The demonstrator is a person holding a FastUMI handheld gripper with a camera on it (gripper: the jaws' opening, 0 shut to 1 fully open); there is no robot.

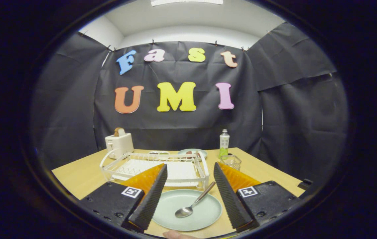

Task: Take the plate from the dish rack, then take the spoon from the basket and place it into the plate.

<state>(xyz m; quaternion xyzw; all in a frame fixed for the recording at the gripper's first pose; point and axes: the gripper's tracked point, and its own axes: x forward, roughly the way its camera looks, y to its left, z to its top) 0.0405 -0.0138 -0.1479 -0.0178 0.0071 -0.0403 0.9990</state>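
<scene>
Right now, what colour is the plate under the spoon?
Pale green, best seen in the gripper view: the plate holds the spoon between the open gripper fingers.

Glossy metal spoon on a matt plate — pale wood-grain table.

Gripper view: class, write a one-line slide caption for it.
Open gripper above a green plate with the spoon in it, white dish rack beyond.

The fingers are standing spread, the gap between them lying open above the plate and spoon. Just beyond them the dish rack is blocking the way forward; a wire basket and bottle are flanking its right, a toaster its left.
</scene>
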